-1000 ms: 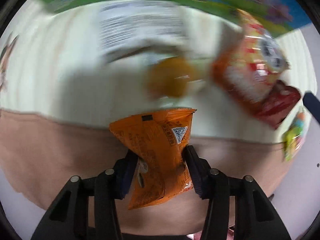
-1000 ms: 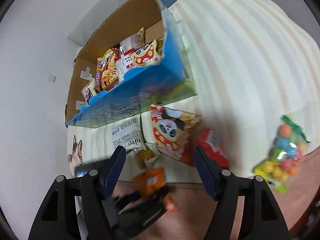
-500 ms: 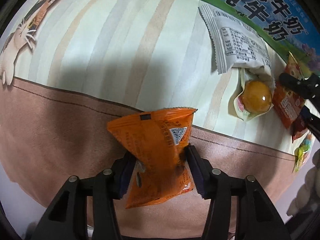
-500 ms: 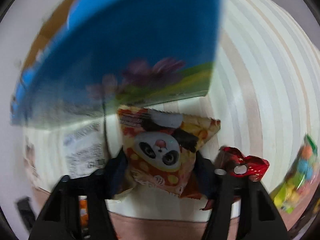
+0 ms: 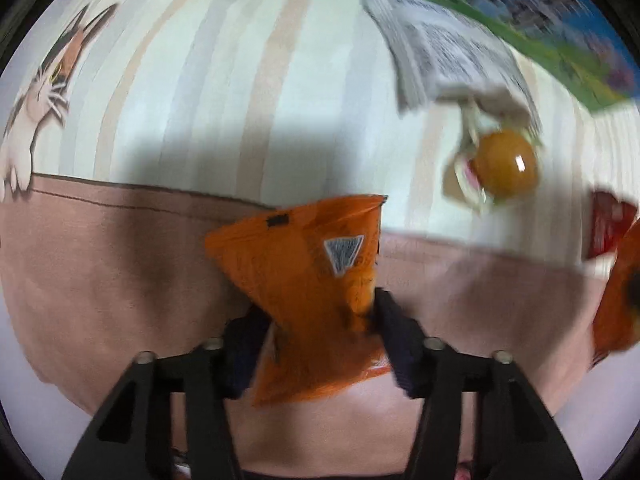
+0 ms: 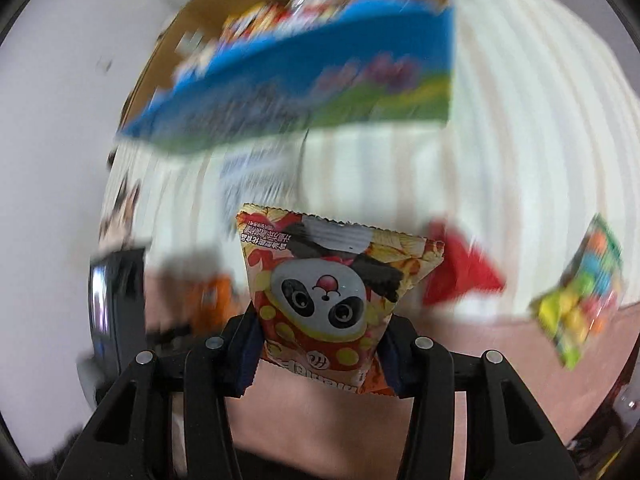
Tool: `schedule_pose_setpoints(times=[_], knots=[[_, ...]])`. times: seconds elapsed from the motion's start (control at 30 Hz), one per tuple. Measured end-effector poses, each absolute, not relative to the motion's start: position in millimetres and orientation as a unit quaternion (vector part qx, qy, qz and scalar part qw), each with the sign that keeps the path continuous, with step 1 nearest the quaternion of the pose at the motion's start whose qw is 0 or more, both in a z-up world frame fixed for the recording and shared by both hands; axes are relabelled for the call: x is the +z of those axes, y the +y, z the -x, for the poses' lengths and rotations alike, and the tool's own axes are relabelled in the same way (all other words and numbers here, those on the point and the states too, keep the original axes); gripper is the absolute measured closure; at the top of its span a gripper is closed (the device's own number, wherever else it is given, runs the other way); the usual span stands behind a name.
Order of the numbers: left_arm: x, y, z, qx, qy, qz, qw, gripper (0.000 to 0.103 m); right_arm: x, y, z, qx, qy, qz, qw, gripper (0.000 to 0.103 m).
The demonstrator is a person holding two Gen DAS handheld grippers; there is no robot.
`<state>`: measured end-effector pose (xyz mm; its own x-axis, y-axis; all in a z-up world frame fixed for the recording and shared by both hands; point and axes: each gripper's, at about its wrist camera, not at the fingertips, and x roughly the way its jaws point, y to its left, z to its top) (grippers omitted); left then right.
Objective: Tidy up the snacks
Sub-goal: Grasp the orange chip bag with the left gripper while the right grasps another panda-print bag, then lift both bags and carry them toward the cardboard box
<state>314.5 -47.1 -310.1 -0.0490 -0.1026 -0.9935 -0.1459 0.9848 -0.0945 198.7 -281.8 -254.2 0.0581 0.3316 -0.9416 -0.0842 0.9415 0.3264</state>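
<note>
**Both grippers carrying snack packets**

The left gripper (image 5: 316,316) has its fingers clamped on an orange packet (image 5: 308,280), closing, above the striped cloth (image 5: 200,92). The right gripper (image 6: 320,344) has its fingers clamped on a panda packet (image 6: 328,292), closing. The snack box (image 6: 304,92) sits at twelve o'clock, a red packet (image 6: 460,276) at three o'clock.

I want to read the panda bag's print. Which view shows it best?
The right wrist view: the panda bag sits front-on and sharp, centered in frame. The left wrist view catches only a blurred orange sliver at its right edge.
</note>
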Motion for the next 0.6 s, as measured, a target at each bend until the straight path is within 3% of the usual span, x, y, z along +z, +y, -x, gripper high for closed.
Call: schedule_pose_setpoints(times=[0.33, 0.6], knots=[[-323.0, -41.6, -270.6, 0.01, 0.745, 0.08, 0.662, 0.054, -327.7, -255.0, -137.5, 0.139, 0.742, -0.036, 0.655, 0.051], [-328.3, -32.3, -269.3, 0.016, 0.742, 0.087, 0.665, 0.055, -340.1, -248.9, -122.1, 0.112, 0.738, -0.055, 0.663, 0.045]])
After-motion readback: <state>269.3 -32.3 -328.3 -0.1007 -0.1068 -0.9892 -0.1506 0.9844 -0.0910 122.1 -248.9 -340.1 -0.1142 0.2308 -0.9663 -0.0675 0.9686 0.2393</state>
